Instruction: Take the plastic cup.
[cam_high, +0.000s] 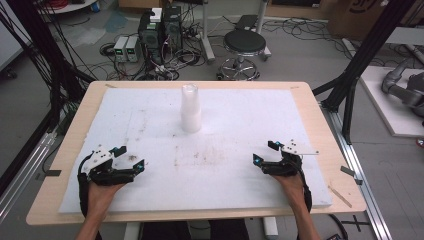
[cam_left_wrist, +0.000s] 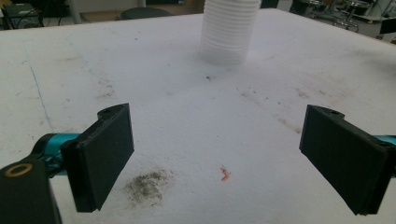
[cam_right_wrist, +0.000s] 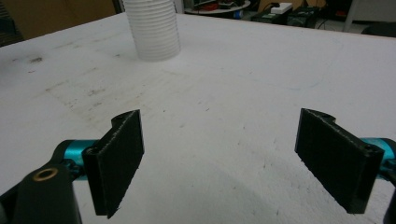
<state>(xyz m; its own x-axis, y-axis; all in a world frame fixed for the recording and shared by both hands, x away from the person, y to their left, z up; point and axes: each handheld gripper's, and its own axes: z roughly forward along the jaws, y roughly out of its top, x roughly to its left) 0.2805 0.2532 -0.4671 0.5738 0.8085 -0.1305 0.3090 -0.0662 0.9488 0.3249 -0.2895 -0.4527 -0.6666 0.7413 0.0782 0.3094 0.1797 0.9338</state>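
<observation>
A tall stack of white cups (cam_high: 190, 108) stands upside down on the white foam mat (cam_high: 240, 115), near the far middle of the table. My left gripper (cam_high: 129, 157) rests low at the near left, open, with nothing between its jaws. My right gripper (cam_high: 265, 152) rests at the near right, open and empty too. Both point toward the middle of the mat. The left gripper view shows the cup stack (cam_left_wrist: 229, 30) ahead beyond the left gripper (cam_left_wrist: 217, 158). In the right gripper view the cup stack (cam_right_wrist: 153, 29) stands at the upper left, far beyond the right gripper (cam_right_wrist: 219, 158).
The mat has dirty smudges (cam_left_wrist: 147, 185) and a small orange scrap (cam_left_wrist: 224, 174) near my left gripper. A wooden table rim (cam_high: 320, 120) borders the mat. Beyond the table stand a black stool (cam_high: 244, 45) and computer boxes with cables (cam_high: 160, 30) on the floor.
</observation>
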